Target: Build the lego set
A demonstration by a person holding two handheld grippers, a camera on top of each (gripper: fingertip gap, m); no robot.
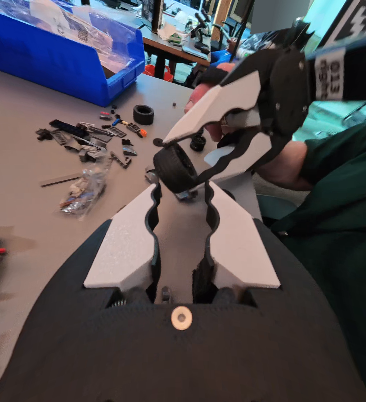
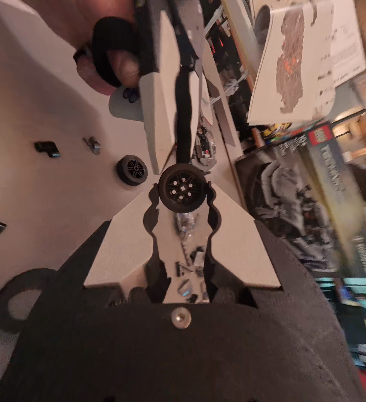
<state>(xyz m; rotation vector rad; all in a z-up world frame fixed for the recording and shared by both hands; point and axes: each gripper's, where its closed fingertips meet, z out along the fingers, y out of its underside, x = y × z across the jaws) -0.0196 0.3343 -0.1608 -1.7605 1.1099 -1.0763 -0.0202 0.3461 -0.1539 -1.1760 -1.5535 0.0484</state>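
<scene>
While the wheel (image 1: 176,168) is seen from the left wrist view, it is held off the grey table (image 1: 14,134) in the tips of the right gripper (image 1: 181,161), which reaches in from the upper right and is clamped across the tyre's tread. The left gripper (image 1: 182,188) is found just below and nearer, its jaws spread apart with nothing between them, and the wheel sits directly ahead of their tips, its axle line tilted up toward the right. Loose parts (image 1: 90,139) and a spare tyre (image 1: 143,114) are left farther off on the left, in front of a blue bin (image 1: 47,61). From the right wrist view, the same wheel (image 2: 182,191) is shown face-on, its rim hub turned toward the camera, pinched at the fingertips of the right gripper (image 2: 182,188). The left gripper (image 2: 173,121) is seen beyond it, pointing back toward the wheel. A second wheel (image 2: 132,170) is lying on the table to the left. It is judged that the left gripper, being nearest, would need to close on the tyre along that axle line.
</scene>
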